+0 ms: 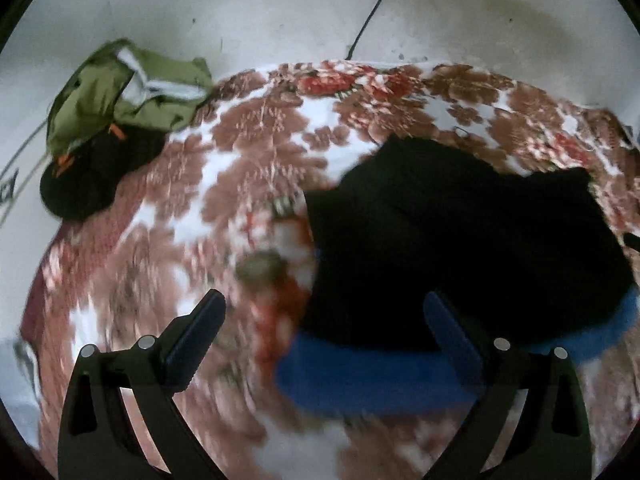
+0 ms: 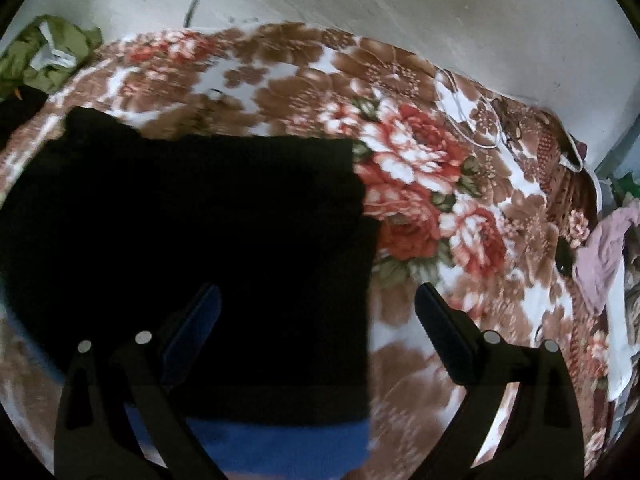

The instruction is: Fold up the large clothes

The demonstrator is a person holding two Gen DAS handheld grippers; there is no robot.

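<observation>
Both my grippers were spread wide, holding nothing. Black garment [image 2: 192, 248] with blue hem [image 2: 280, 444] lay folded on the flowered blanket [image 2: 420, 168], under my right gripper [image 2: 316, 320], right of my left gripper [image 1: 324, 336]. Right hand nearer.

black garment [image 2: 192, 220] (blue hem), floral blanket [image 2: 420, 168]

Blanket [image 1: 132, 304] blurred near the left tongs [image 1: 324, 320]; black garment's [image 2: 192, 240] folds indiscernible.
</observation>
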